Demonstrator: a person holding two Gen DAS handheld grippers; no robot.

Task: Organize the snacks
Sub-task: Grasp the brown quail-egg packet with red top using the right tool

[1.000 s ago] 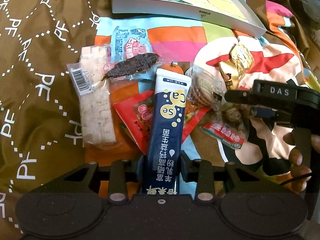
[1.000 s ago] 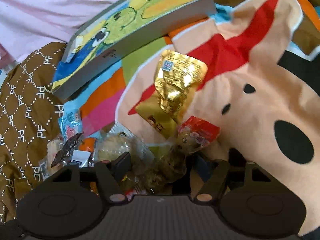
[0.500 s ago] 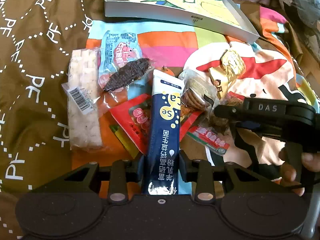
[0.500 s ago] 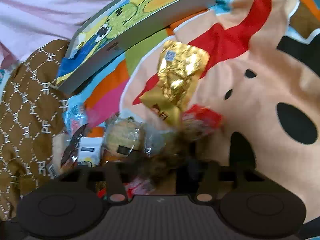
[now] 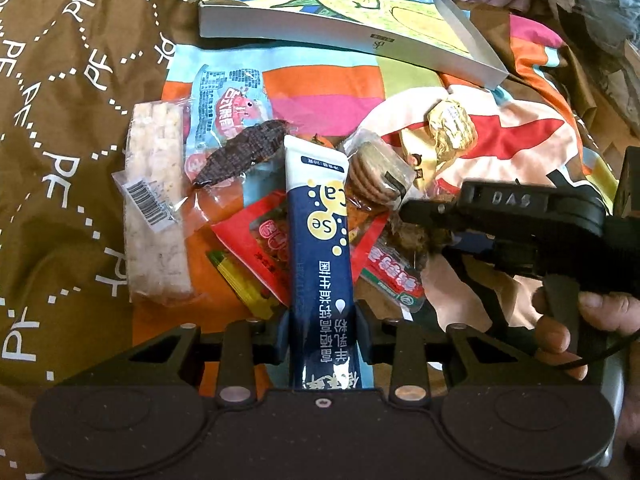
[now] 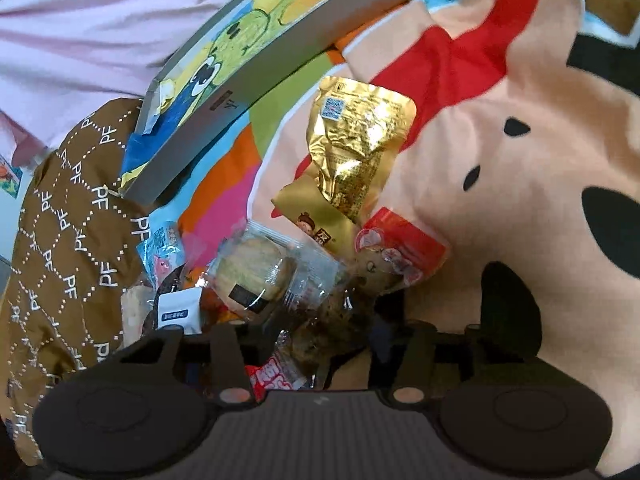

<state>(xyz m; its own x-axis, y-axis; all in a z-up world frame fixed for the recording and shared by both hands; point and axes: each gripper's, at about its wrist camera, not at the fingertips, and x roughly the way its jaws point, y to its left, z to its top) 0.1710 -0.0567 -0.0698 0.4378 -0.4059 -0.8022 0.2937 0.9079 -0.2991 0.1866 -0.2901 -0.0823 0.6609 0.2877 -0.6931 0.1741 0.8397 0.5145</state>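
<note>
My left gripper (image 5: 322,330) is shut on a long navy and white sachet (image 5: 320,236) and holds it over a pile of snacks on the bed. My right gripper (image 6: 326,338) is shut on a clear packet of brown snack with a red label (image 6: 320,336); it also shows in the left wrist view (image 5: 416,236). In the pile lie a rice bar (image 5: 154,216), a dark dried strip (image 5: 240,152), a red packet (image 5: 260,240), a cookie pack (image 5: 376,172) and a gold pouch (image 5: 444,136). The gold pouch (image 6: 356,152) and cookie pack (image 6: 256,272) lie just ahead of my right gripper.
A flat grey box with a cartoon drawing inside (image 5: 340,8) lies at the far side of the pile, also in the right wrist view (image 6: 256,68). A brown patterned blanket (image 5: 60,120) is on the left, a cartoon-print blanket (image 6: 520,160) on the right.
My right gripper has lifted its brown snack packet and moved left toward the pile. My left gripper has kept its hold on the navy sachet and drawn back slightly.
</note>
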